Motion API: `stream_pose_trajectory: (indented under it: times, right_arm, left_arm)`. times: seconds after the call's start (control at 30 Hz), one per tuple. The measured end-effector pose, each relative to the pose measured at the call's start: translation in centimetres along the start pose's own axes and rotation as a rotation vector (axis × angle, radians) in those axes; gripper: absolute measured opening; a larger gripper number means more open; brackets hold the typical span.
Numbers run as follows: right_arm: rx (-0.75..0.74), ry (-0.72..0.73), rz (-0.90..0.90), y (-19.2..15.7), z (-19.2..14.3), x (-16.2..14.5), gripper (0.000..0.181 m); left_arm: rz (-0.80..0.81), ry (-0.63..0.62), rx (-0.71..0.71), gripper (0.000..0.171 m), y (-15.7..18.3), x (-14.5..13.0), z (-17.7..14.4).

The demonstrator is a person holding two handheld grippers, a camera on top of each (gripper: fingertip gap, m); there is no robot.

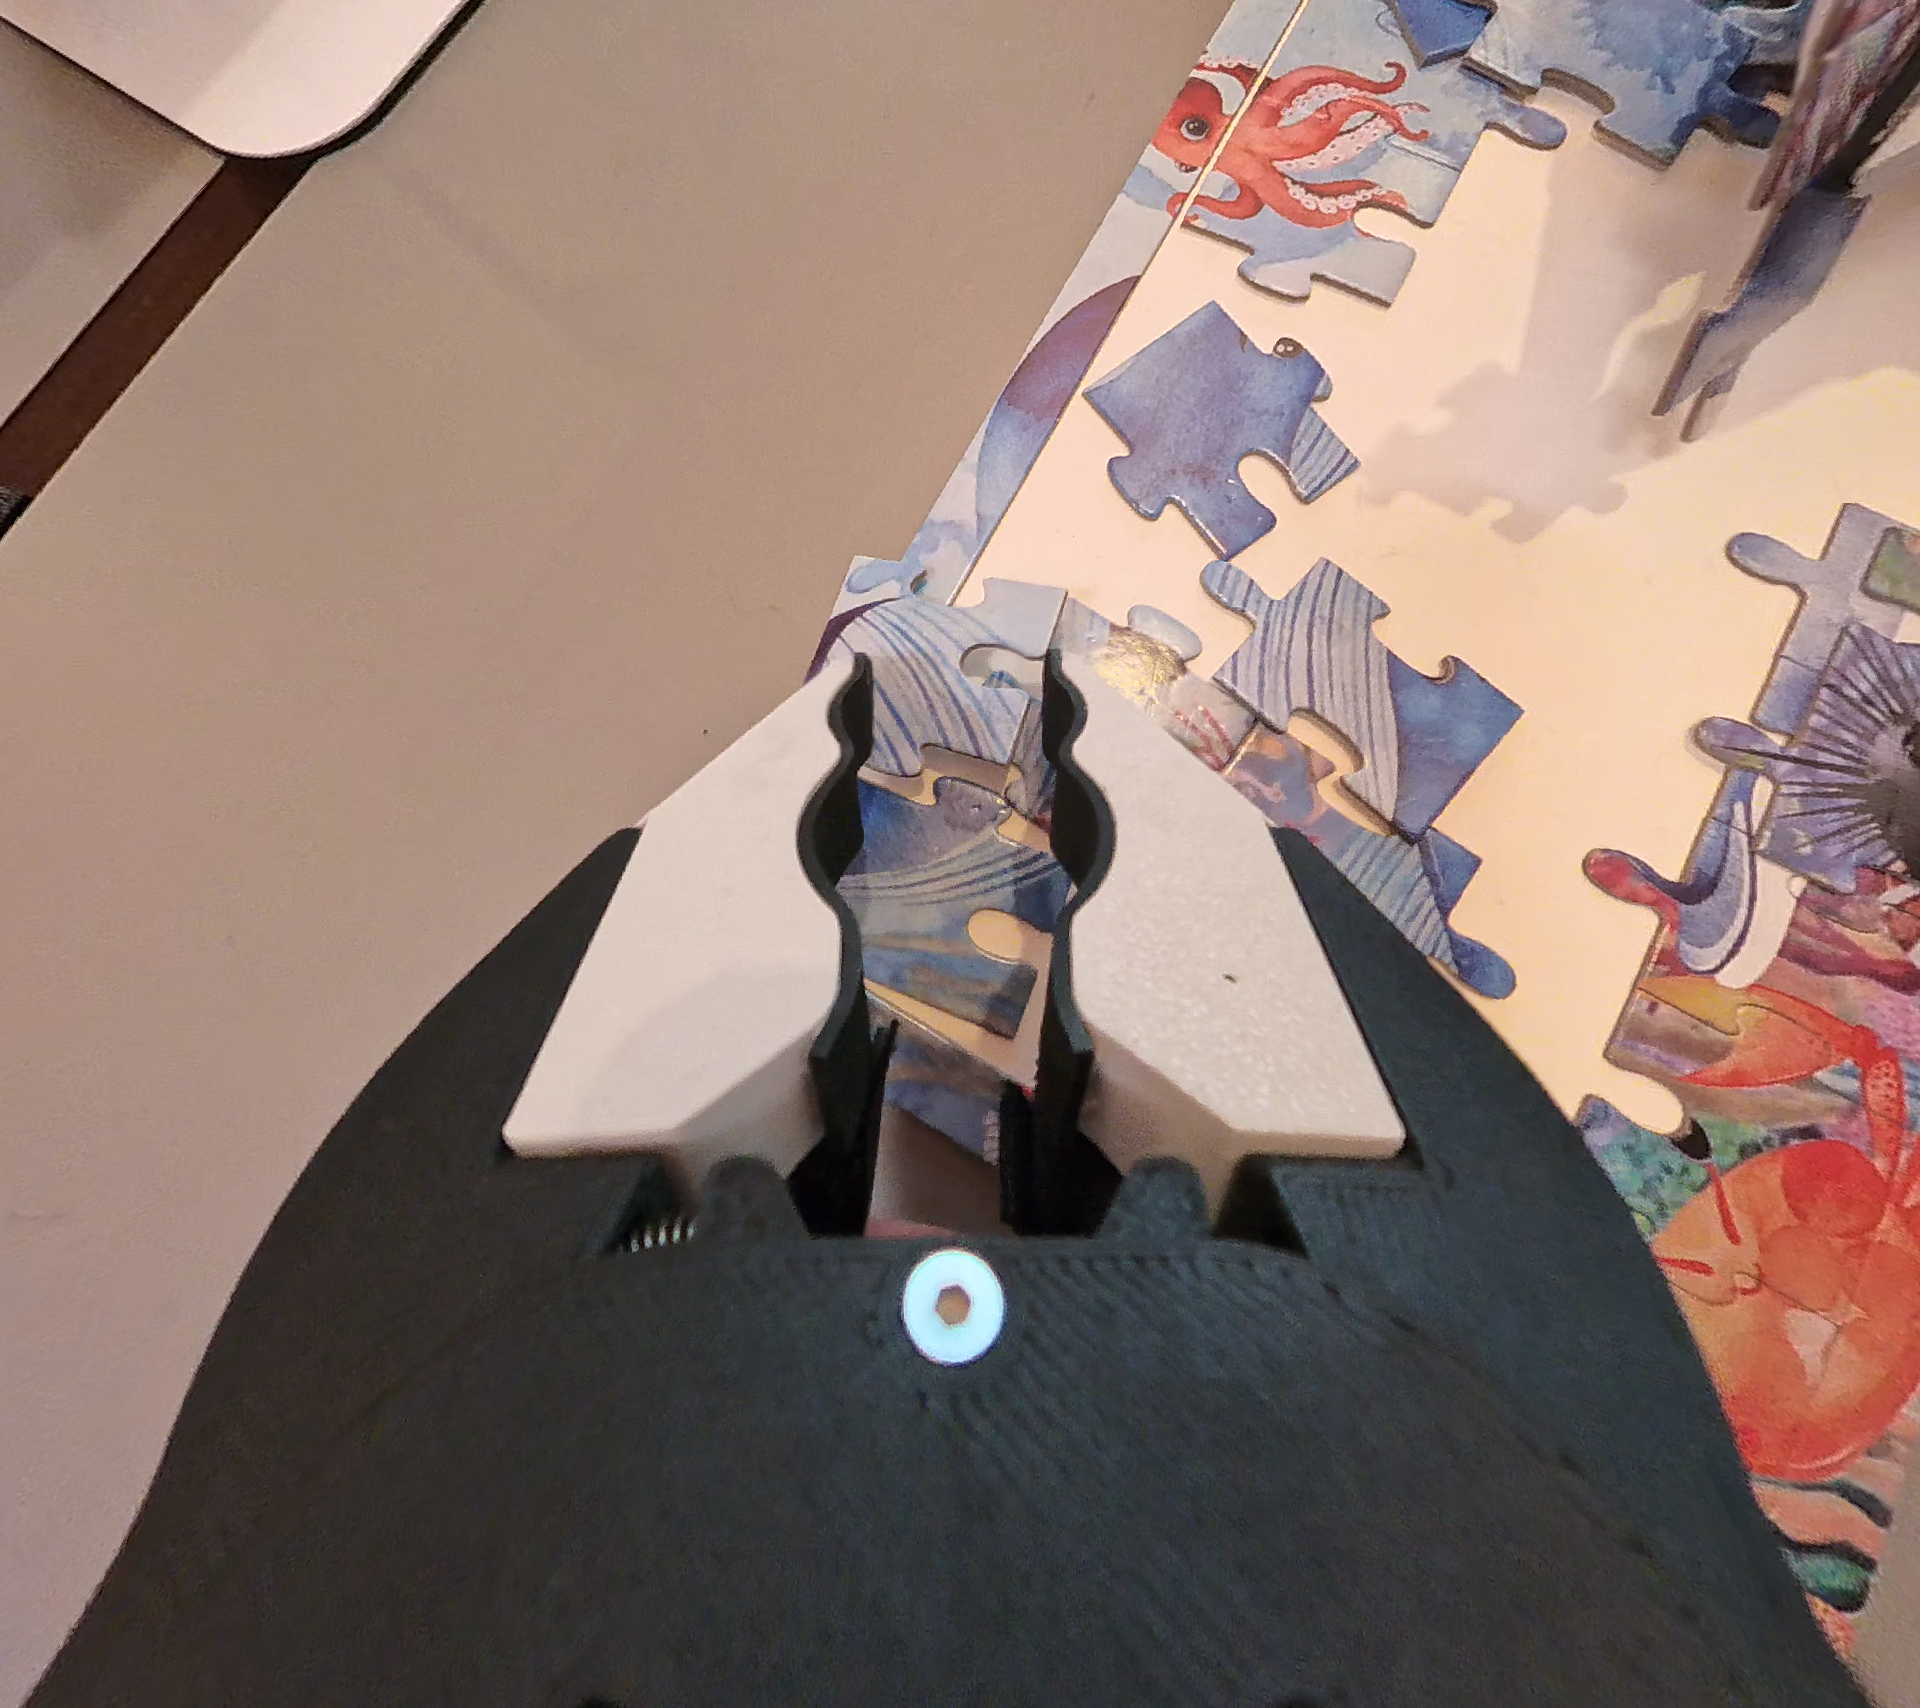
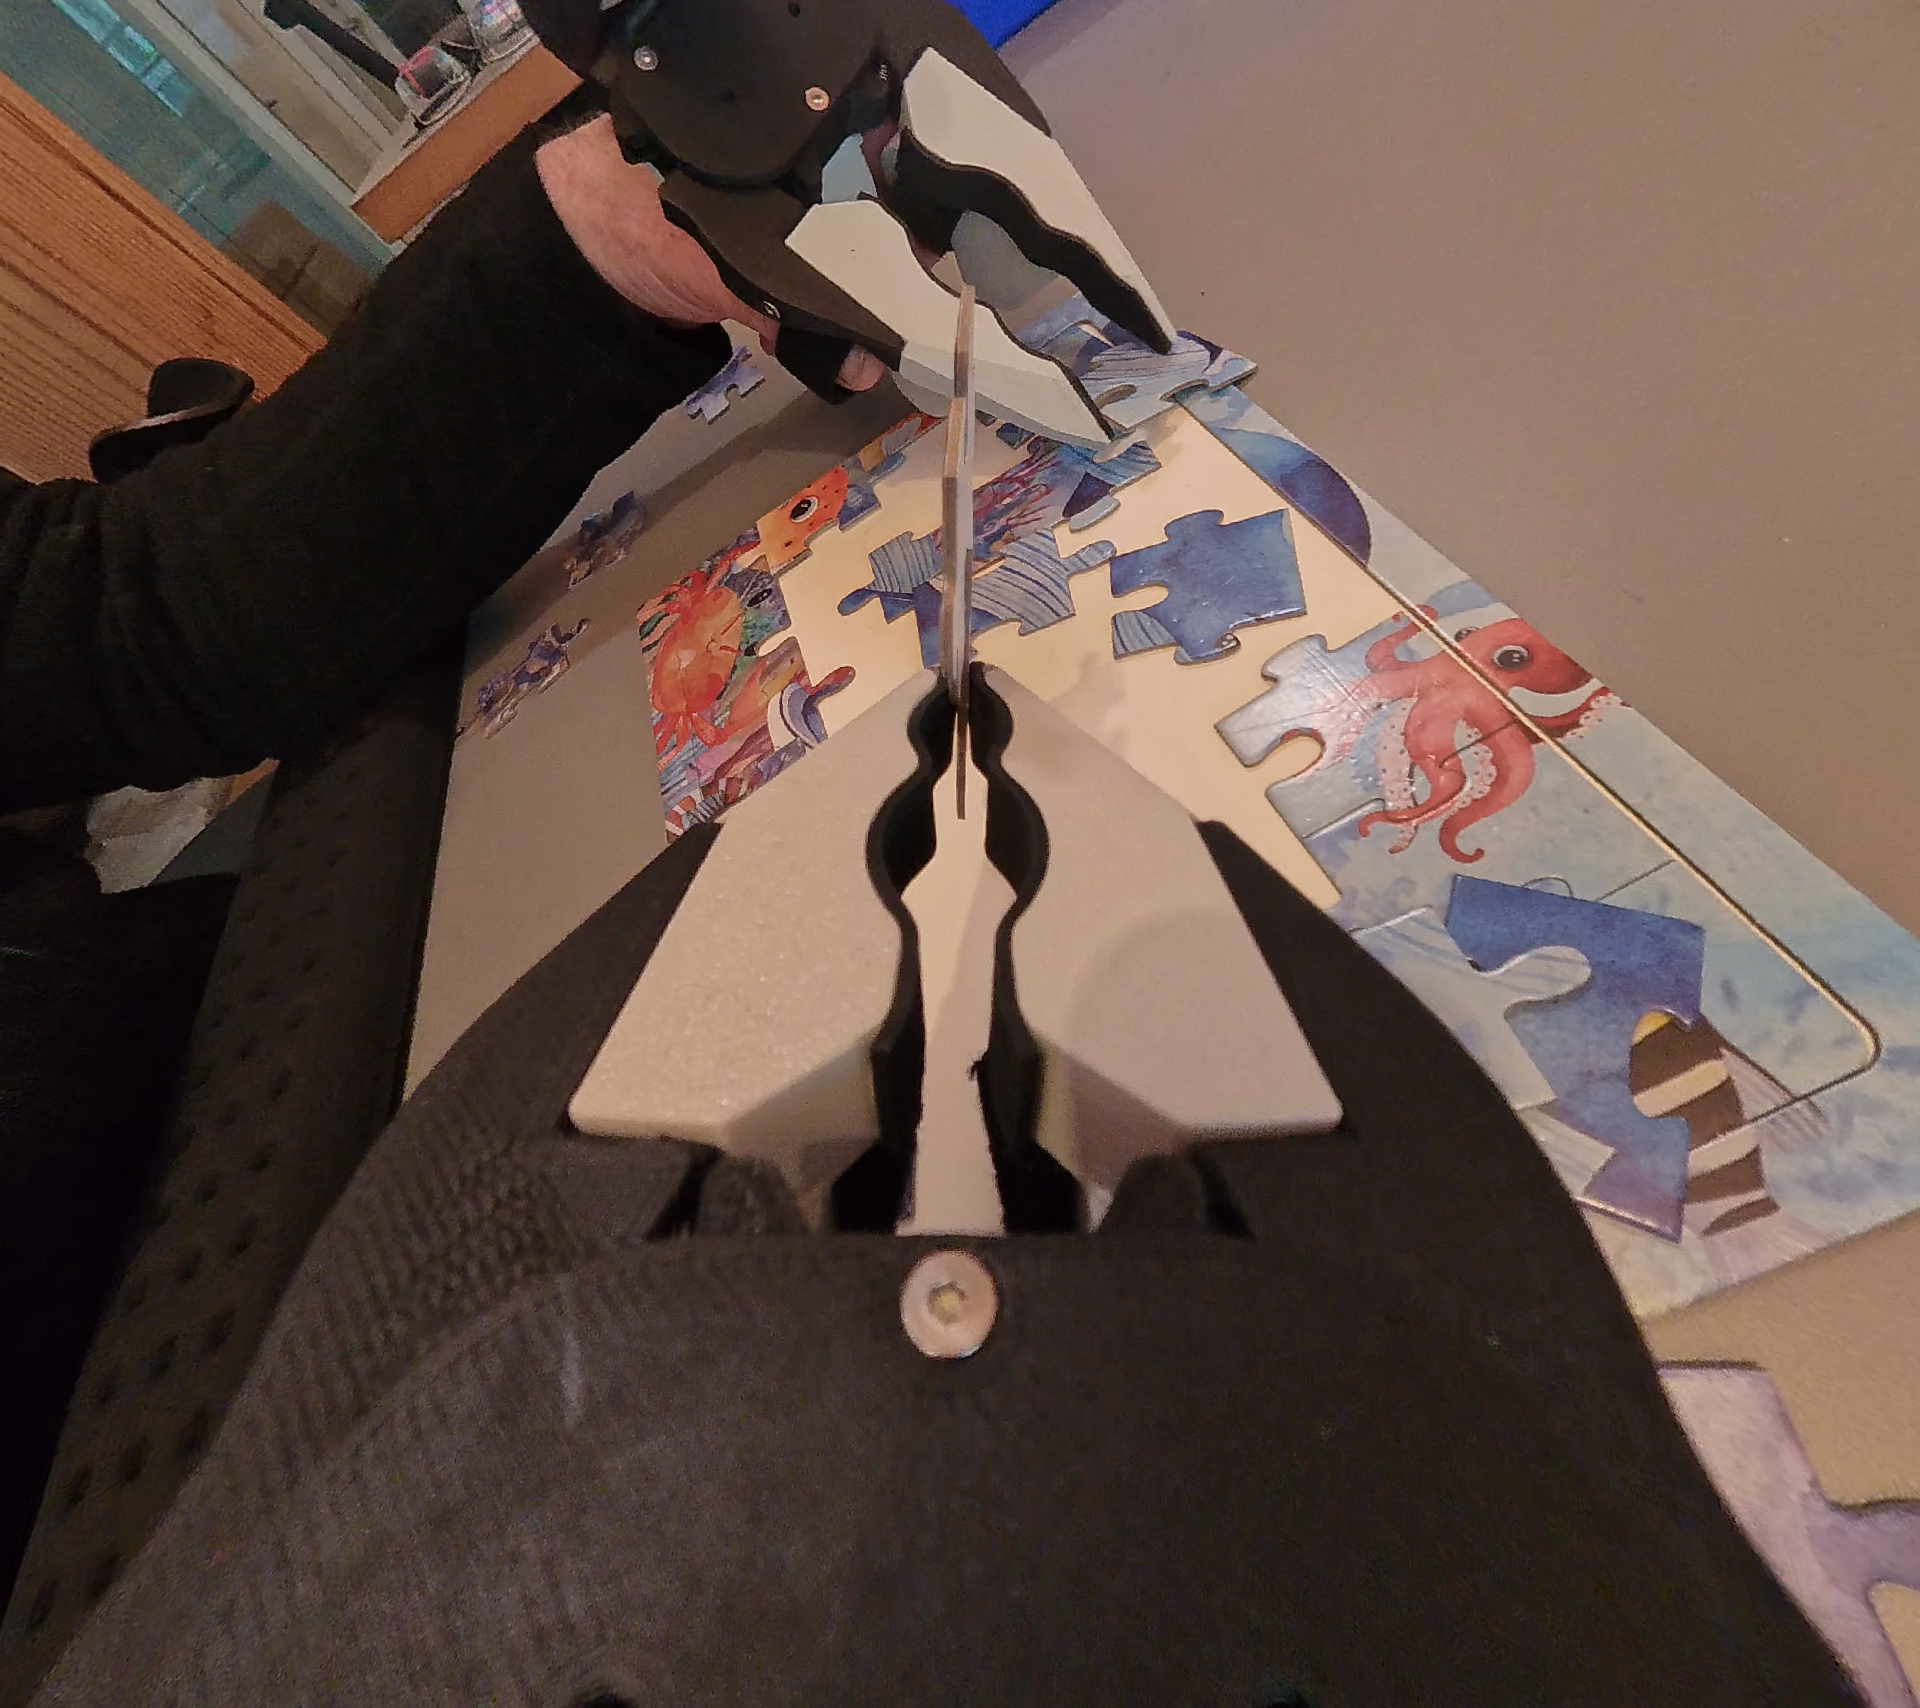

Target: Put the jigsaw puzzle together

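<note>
R gripper (image 2: 961, 723) is clamped tight on a puzzle piece (image 2: 958, 505) held edge-on, standing upright above the middle of the puzzle tray (image 2: 1195, 754); only its thin cardboard edge shows in the right wrist view, so can't tell its print from there. L gripper (image 1: 956, 682) has its jaws at a narrow gap w/ nothing between them, tips down at the tray's near corner, apparently resting on or pressing the striped blue pieces (image 1: 935, 827) there, though whether there's real contact isn't clear from either view. From that corner outward: a striped blue piece (image 1: 1361, 702) lies loose and tilted just beside the corner cluster, and a plain blue piece (image 1: 1216, 422) sits alone on bare board further along. Octopus piece (image 1: 1299, 141) looks seated against the frame edge; beyond it a few blue pieces (image 1: 1600, 27) lie overlapping, not fitted. On the opposite side the crab section (image 1: 1787, 1243) looks assembled, several pieces joined. Outside the tray, a few stray pieces (image 2: 608, 531) lie on the grey table (image 2: 1507, 256). Progress approx a third, my estimate: crab block and the octopus edge done, most of the centre still bare, plus loose pieces to turn and seat, incl. the one held by R.
</note>
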State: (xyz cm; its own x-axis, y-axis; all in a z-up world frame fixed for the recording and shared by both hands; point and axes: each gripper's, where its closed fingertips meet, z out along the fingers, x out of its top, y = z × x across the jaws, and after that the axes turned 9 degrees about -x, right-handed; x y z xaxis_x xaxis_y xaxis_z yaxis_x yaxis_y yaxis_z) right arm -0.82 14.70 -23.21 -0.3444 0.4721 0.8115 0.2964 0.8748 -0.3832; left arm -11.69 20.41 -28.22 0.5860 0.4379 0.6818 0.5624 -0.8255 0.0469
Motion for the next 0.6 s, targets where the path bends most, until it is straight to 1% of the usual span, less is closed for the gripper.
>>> stream_pose_trajectory:
  times: [0.23,0.37,0.4,0.43,0.47,0.6]
  right_arm:
    - [-0.001,-0.122,0.083,0.4,0.8,-1.8,0.000]
    - [-0.029,-0.136,0.117,1.0,1.0,-1.8,0.001]
    - [-0.048,-0.140,0.123,1.3,1.0,-1.9,0.005]
    - [-0.063,-0.137,0.127,1.5,1.0,-1.8,0.014]
    - [-0.070,-0.134,0.124,1.6,1.0,-1.7,0.020]
    - [-0.153,-0.135,0.070,2.5,0.6,-1.5,0.031]
  left_arm:
    - [0.039,0.015,0.024,0.017,-0.1,0.4,-0.5]
    - [0.058,0.034,0.043,0.012,-0.2,0.9,-0.8]
    - [0.063,0.039,0.047,0.010,-0.2,1.1,-0.9]
    - [0.067,0.050,0.052,0.002,-0.2,1.3,-1.1]
    - [0.064,0.054,0.054,0.002,-0.2,1.4,-1.2]
    - [0.075,0.056,0.069,0.002,-0.4,1.4,-1.3]
